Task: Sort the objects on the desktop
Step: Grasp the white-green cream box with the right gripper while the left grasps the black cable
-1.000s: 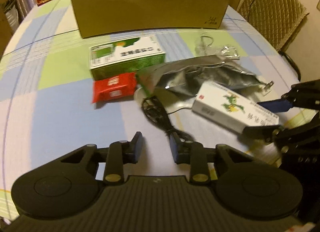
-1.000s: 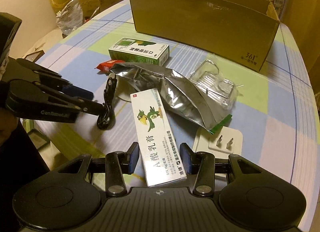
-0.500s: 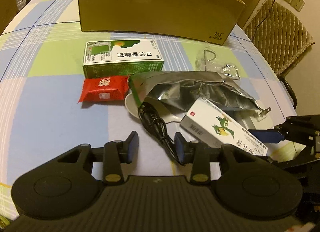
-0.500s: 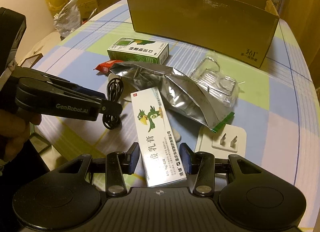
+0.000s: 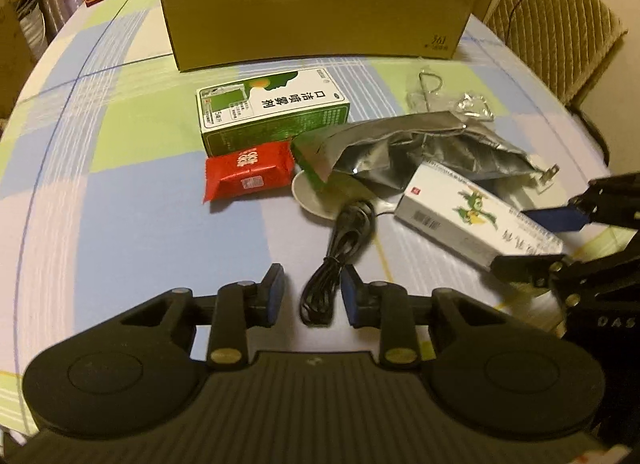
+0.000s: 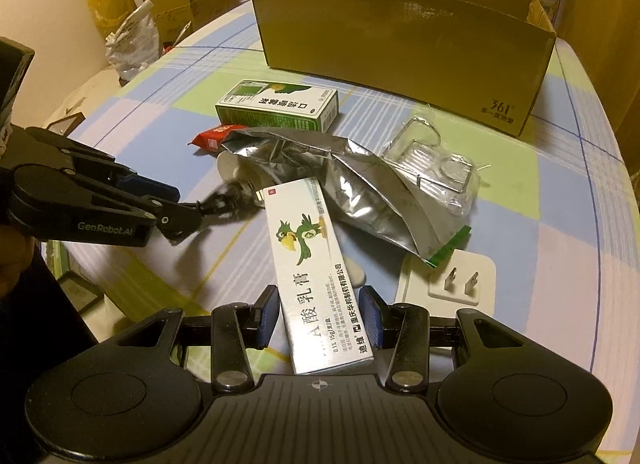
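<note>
My left tongs (image 5: 312, 298) closing around black cable (image 5: 340, 260), pads not touching. Right tongs (image 6: 318, 318) clamp ointment box (image 6: 316, 276), near-right on worktop (image 5: 120, 203). White plug (image 6: 456, 284) fully visible only in right view.

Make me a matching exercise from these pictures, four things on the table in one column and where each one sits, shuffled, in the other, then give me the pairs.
Things:
1. white ointment box with a green parrot
2. coiled black cable
3. red snack packet
4. open brown cardboard box

Places:
A. at the far end of the table
B. between the right gripper's pads
C. against the green and white carton
D. between the left gripper's closing jaws

Pairs: 1-B, 2-D, 3-C, 4-A
</note>
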Tool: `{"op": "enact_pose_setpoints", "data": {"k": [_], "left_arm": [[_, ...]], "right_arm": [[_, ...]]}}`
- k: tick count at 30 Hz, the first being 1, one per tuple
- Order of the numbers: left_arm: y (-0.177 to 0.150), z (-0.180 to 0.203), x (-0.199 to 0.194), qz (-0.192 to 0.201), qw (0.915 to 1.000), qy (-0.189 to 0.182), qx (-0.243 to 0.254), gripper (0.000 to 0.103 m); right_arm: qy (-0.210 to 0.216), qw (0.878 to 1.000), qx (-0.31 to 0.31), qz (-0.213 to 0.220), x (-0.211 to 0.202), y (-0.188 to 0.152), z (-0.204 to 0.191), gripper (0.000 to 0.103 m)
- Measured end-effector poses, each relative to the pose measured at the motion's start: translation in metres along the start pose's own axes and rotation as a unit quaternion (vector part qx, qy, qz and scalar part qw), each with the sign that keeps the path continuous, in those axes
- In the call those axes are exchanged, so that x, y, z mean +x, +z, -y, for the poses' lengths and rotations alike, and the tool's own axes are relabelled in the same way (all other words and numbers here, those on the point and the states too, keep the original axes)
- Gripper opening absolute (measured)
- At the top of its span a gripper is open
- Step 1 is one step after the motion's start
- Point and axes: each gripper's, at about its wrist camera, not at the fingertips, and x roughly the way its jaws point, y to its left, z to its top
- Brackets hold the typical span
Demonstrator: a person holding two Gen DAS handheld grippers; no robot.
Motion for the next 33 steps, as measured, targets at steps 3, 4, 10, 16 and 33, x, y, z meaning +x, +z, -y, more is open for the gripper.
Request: {"op": "enact_pose_setpoints", "data": {"k": [3, 4, 10, 16, 33], "left_arm": [[-0.001, 0.007, 0.004, 0.007, 0.9999, -0.008, 0.009, 0.026], [-0.001, 0.01, 0.006, 0.007, 0.9998, -0.008, 0.018, 0.026], [-0.001, 0.024, 0.011, 0.0, 0.9967, -0.007, 0.081, 0.016], [-0.001, 0.019, 0.01, -0.002, 0.9959, -0.021, 0.088, 0.013], [-0.003, 0.021, 0.002, -0.001, 0.9957, -0.022, 0.09, 0.009]], "right_arm": [[0.0, 1.0, 0.001, -0.001, 0.002, 0.0, -0.001, 0.041], [0.0, 1.0, 0.0, -0.001, 0.002, 0.0, -0.001, 0.041], [0.004, 1.0, -0.006, 0.006, 0.009, 0.003, -0.003, 0.041], [-0.018, 0.998, -0.054, 0.008, 0.02, 0.008, -0.016, 0.041], [-0.023, 0.999, -0.029, 0.019, 0.009, 0.002, -0.021, 0.035]]}}
